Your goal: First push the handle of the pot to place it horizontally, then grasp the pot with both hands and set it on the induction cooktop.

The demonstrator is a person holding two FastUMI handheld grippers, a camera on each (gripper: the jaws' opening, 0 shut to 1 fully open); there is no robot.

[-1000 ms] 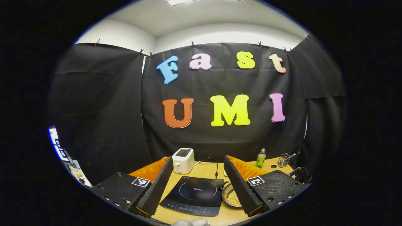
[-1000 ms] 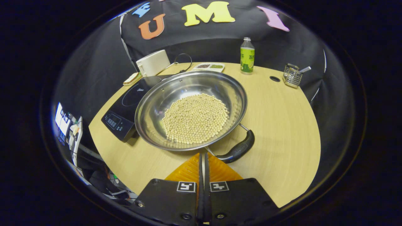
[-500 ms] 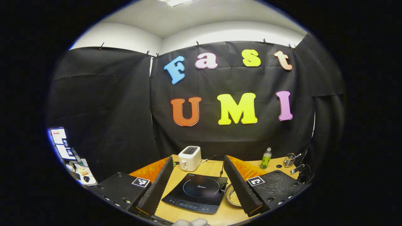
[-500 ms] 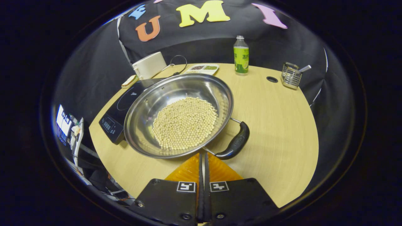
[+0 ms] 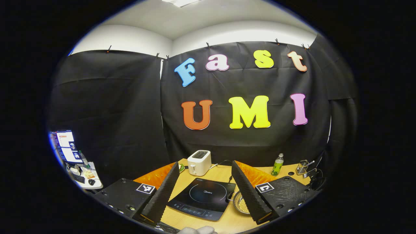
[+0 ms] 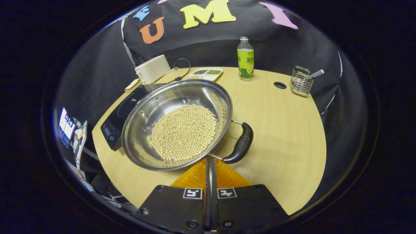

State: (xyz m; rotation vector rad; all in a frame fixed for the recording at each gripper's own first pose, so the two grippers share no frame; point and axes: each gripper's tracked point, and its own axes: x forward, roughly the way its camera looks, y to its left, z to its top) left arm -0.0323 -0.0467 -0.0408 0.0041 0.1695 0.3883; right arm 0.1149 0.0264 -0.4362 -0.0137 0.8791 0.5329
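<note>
In the right gripper view the right claw [image 6: 210,167] has its two fingers pressed together with nothing between them, their tips just at the near rim of the pot [image 6: 146,130], close beside the point where the pot's black handle [image 6: 240,146] joins the rim. The pot is a wide steel pan holding a bed of pale beans [image 6: 183,131]; it sits on the desk [image 6: 282,130], its far left edge overlapping the induction cooktop [image 6: 112,125], and the handle lies on its right side, curving along the rim. Beyond the pot stand a white toaster [image 6: 152,69], a divided dish [image 6: 204,73], a green-labelled bottle [image 6: 245,58] and a wire holder [image 6: 301,81], all well apart from it. In the left gripper view the left claw [image 5: 204,191] is held wide apart and grips nothing, raised above the desk; between its fingers lies the cooktop [image 5: 203,198], with a slice of the pot [image 5: 240,204] just beside the right finger and the toaster [image 5: 199,162] farther back.
</note>
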